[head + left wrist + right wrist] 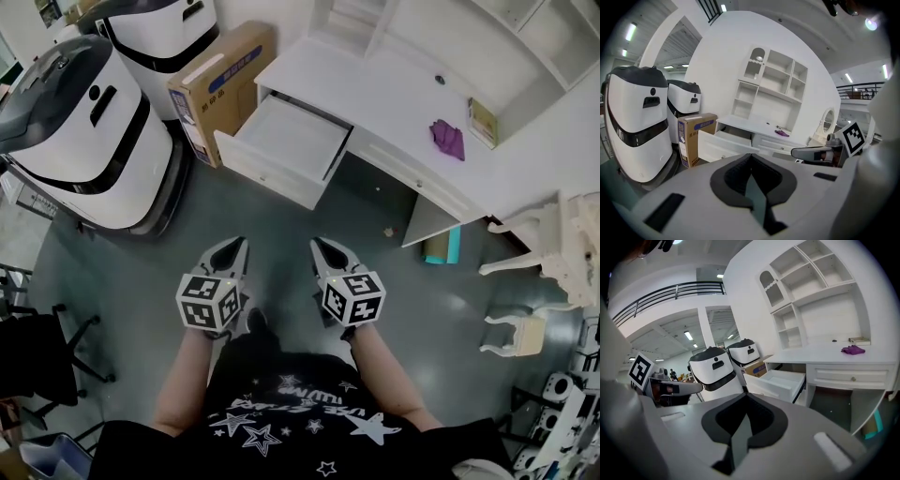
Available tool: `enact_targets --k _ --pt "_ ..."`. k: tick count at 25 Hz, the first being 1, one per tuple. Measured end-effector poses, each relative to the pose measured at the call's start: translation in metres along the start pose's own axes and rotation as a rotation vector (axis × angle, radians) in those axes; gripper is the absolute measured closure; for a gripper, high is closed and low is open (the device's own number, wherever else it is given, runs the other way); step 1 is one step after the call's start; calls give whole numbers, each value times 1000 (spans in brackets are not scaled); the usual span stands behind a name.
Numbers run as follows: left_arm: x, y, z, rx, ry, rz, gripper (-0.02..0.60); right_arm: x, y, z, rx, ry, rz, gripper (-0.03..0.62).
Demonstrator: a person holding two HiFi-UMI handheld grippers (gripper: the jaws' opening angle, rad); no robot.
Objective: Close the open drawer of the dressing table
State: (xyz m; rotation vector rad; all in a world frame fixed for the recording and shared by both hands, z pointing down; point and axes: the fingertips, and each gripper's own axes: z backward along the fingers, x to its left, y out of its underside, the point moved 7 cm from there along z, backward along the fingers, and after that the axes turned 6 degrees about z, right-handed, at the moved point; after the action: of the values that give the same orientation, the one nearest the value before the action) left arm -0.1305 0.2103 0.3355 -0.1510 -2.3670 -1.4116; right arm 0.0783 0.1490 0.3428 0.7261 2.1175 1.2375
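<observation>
Left hand-held gripper [234,247] and right hand-held gripper [322,247] both closed, empty, one open drawer [286,139]

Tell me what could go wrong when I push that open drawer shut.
The drawer is pulled far out; a push at one end of its front might skew and jam it.
The cardboard box stands close beside it, so the left gripper could knock it.
Both grippers are shut and empty; the narrow tip of the right gripper may slip on the smooth white front.
</observation>
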Motion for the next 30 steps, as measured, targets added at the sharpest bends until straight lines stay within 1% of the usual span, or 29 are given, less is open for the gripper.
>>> enact_targets --k 4,7,11,14,18,22,26,30 --pt "32 -8 -10 36 36 11 572 3 -1 -25 16 53 -33 591" --pt "51 -9 -19 62 63 2 572 5 3 -37 27 93 -34 591" --pt "58 -7 -34 94 105 -18 572 -2 17 -39 60 151 -47 591" --pt "60 -2 -39 121 116 -28 572 -1 24 -37 79 162 -56 591" --pt "64 3 -55 150 114 -20 572 -7 30 -44 81 159 -67 591" --pt "63 -1 -74 161 100 -33 572 -16 31 -63 73 127 -56 591" --pt "64 -8 -100 172 81 -42 572 -37 19 -84 38 158 -36 591" --pt "68 -15 -131 205 51 -43 572 -59 17 -107 64 142 -40 591"
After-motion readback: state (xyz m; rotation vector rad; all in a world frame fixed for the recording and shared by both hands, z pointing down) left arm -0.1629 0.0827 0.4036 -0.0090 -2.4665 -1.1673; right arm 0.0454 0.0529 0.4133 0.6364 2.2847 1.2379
